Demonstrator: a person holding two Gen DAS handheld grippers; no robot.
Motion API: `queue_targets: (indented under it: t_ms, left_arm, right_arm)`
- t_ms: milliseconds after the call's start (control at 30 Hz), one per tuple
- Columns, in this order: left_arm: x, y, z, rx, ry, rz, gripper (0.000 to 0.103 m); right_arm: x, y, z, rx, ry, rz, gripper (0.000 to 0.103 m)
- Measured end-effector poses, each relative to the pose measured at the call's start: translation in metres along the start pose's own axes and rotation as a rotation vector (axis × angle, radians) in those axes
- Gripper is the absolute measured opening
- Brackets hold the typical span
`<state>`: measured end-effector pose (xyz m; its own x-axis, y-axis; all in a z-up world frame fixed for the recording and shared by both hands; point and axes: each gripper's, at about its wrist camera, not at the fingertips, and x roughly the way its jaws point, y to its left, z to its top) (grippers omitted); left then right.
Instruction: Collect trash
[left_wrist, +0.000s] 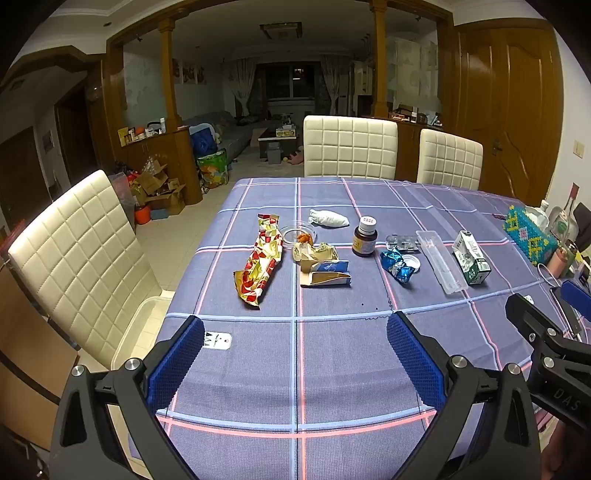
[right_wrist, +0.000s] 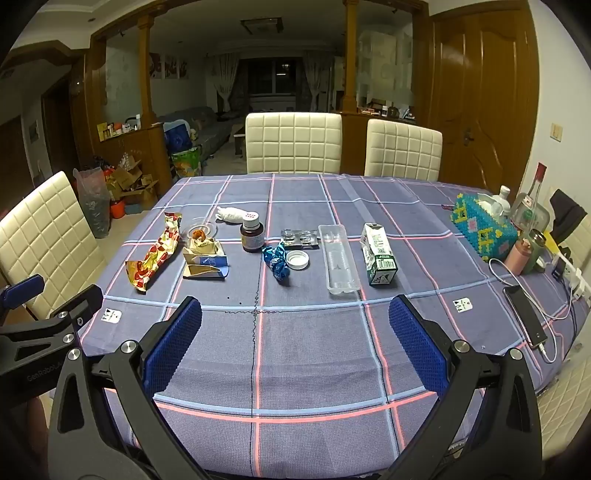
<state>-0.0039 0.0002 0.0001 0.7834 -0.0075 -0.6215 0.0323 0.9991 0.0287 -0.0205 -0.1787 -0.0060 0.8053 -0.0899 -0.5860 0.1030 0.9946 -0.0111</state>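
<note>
Now we hold both grippers, left gripper (left_wrist: 295, 332) and right gripper (right_wrist: 295, 317), wide apart and empty; the snack wrapper (left_wrist: 260, 258) lies at eleven o'clock.

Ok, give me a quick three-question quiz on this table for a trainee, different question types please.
1. True or false: the left gripper holds a wrapper.
2. Which lies nearest the white cap? A) milk carton B) blue foil C) red-gold wrapper
3. Fill in: the brown bottle stands ____, not tipped over.

Key: 1 false, both it and the right gripper are open and empty; 2 B; 3 upright.
</note>
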Motion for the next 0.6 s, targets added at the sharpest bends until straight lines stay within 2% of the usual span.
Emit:
queue_targets:
  t_ms: [600]
  left_arm:
    - [-0.0002, 0.0003, -0.0001, 0.0, 0.001, 0.0, 0.097]
  right_arm:
    - [-0.0004, 0.0009, 0.0001, -0.001, -0.004, -0.001, 0.1]
